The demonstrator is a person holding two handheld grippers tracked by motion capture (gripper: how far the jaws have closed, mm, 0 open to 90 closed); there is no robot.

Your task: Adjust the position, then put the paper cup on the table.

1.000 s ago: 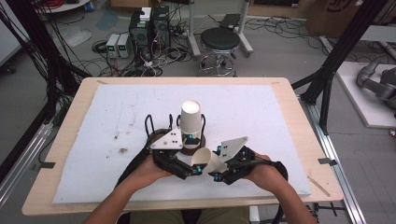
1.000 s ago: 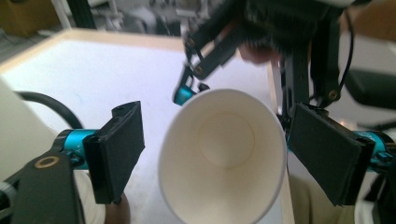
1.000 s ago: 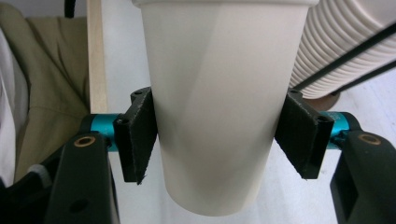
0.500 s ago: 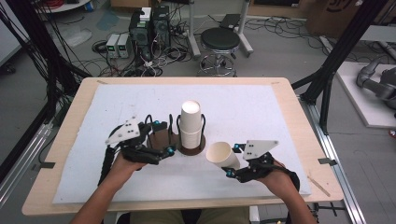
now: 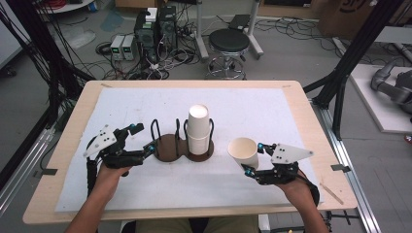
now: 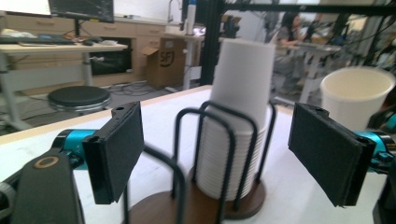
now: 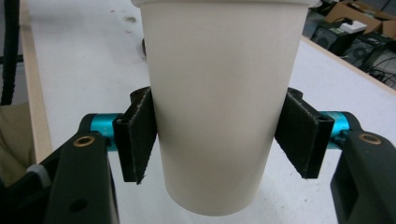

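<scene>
Here the right claw [image 5: 250, 158] pinches a white paper cup [image 5: 243, 152] upright, clear of the white-covered desk [image 5: 291, 116], right of the dark wire cup holder [image 5: 180, 143] with its stack of white cups [image 5: 198, 127]. The left claw [image 5: 144, 138] stands spread and empty, just beside the holder's vacant ring.

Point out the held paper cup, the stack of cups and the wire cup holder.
held paper cup [image 7: 219, 107]: right gripper view, middle of its side wall.
stack of cups [image 5: 198, 127]: high view, side of the upper cup.
wire cup holder [image 5: 167, 145]: high view, bare brown base.
</scene>
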